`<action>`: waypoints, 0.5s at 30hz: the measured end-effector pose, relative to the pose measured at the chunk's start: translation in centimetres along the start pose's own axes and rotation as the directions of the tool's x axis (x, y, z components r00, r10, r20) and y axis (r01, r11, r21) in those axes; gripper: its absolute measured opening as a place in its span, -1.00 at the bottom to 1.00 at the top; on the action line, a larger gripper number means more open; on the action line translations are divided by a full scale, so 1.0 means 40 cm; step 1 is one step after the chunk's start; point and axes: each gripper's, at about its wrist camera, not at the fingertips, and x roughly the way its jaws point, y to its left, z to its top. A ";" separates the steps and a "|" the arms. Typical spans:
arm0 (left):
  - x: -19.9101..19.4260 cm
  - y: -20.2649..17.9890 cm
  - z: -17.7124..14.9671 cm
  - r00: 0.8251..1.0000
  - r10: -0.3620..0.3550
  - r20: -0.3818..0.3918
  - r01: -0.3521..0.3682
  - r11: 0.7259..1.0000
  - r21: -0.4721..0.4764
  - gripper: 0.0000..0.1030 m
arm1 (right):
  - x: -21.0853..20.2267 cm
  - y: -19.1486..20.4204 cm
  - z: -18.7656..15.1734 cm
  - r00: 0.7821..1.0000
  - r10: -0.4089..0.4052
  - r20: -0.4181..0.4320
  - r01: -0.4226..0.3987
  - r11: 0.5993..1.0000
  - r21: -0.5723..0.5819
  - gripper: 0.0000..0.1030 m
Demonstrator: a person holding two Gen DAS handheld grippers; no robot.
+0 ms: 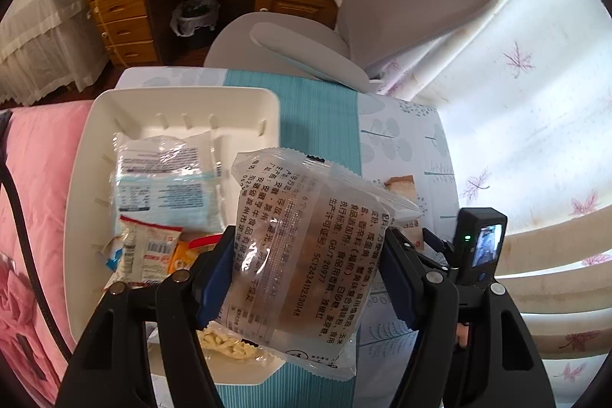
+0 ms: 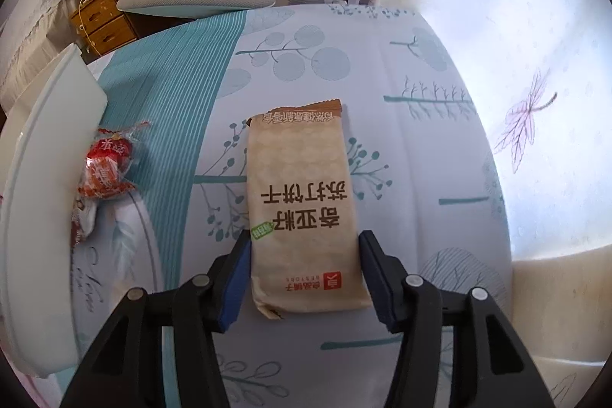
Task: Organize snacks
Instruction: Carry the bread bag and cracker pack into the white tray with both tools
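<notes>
A clear cake packet [image 1: 302,247] is gripped at frame centre by the left claw [image 1: 306,266], above the white tray [image 1: 183,102]. A tan cracker packet [image 2: 302,209] lies on the table [image 2: 420,125], straddled by the part-open right claw [image 2: 302,278]; pad contact cannot be told.

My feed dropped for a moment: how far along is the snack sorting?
Done: several packets already lie in the white plastic tray. In hand: the left gripper grips a clear printed snack bag beside the tray. The right gripper straddles the beige cracker packet on the table, jaws not visibly pressing. Left: that packet and the red wrapped candies.
</notes>
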 end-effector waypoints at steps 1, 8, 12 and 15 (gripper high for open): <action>-0.002 0.008 -0.001 1.000 0.001 0.001 -0.001 1.000 -0.009 0.33 | -0.003 -0.002 0.000 1.000 0.019 -0.011 -0.019 1.000 0.023 0.06; -0.023 0.071 -0.016 1.000 0.014 0.016 -0.013 0.998 -0.059 0.33 | -0.026 0.005 -0.018 0.980 0.192 -0.041 -0.184 0.970 0.157 0.05; -0.039 0.107 -0.024 1.000 0.022 0.021 -0.020 0.996 -0.085 0.33 | -0.063 0.027 -0.030 0.962 0.272 -0.022 -0.262 0.943 0.207 0.05; -0.049 0.135 -0.029 0.999 0.031 0.023 -0.028 0.994 -0.104 0.33 | -0.109 0.055 -0.029 0.948 0.318 0.016 -0.314 0.924 0.216 0.05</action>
